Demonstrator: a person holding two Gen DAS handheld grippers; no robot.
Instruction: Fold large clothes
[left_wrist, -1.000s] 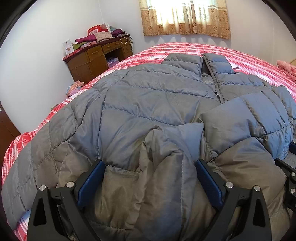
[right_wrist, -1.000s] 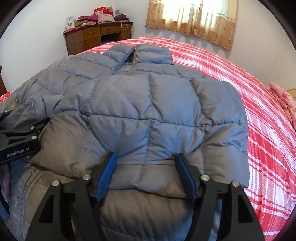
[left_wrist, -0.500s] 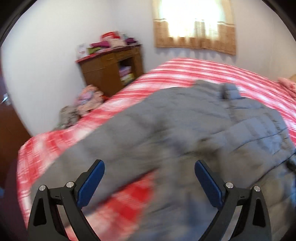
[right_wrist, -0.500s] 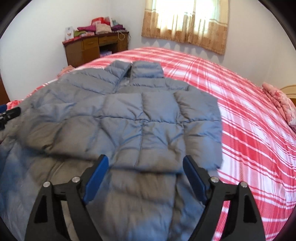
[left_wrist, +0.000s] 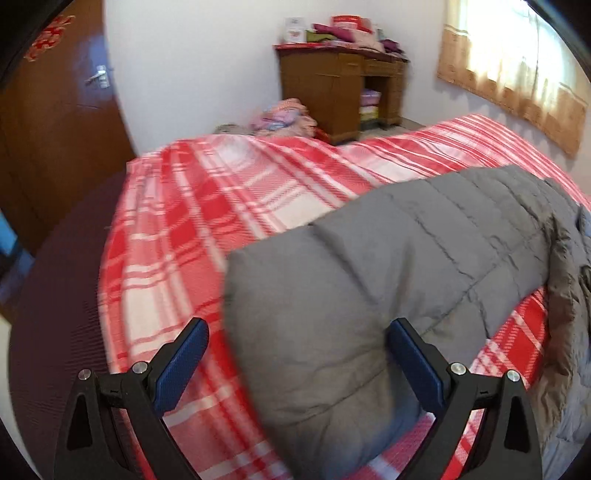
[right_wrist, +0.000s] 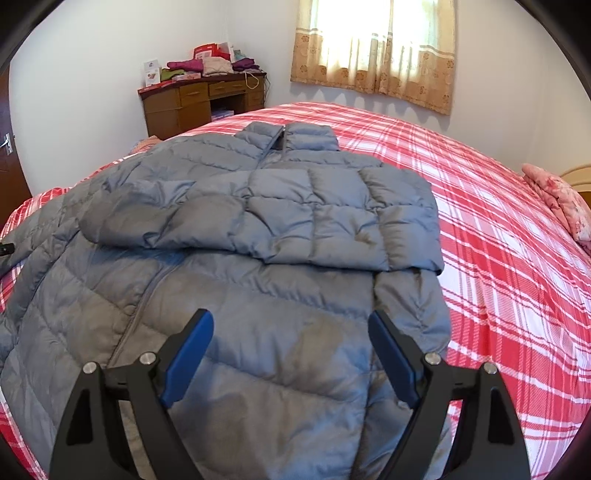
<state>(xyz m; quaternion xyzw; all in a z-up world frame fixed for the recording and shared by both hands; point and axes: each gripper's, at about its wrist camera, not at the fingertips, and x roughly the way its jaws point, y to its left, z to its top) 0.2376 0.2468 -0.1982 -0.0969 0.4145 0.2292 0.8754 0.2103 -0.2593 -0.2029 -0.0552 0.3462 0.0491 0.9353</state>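
Note:
A grey quilted puffer jacket (right_wrist: 258, 280) lies front-up on the red plaid bed (right_wrist: 498, 258), collar toward the window. Its right sleeve (right_wrist: 295, 218) is folded across the chest. In the left wrist view the jacket's left sleeve (left_wrist: 369, 288) stretches out over the bed, its cuff end lying between the jaws of my left gripper (left_wrist: 295, 354), which is open. My right gripper (right_wrist: 290, 347) is open and empty, hovering over the jacket's lower front. The jacket's hem is hidden below the right gripper.
A wooden desk (right_wrist: 195, 103) piled with clothes stands by the far wall. A pile of clothes (left_wrist: 284, 116) lies on the floor beside the bed. A brown door (left_wrist: 55, 129) is at the left. A pink pillow (right_wrist: 557, 199) lies at the bed's right edge.
My left gripper let go of the jacket's front and swung left to the outstretched left sleeve. My right gripper opened wider and pulled back and up from the folded sleeve.

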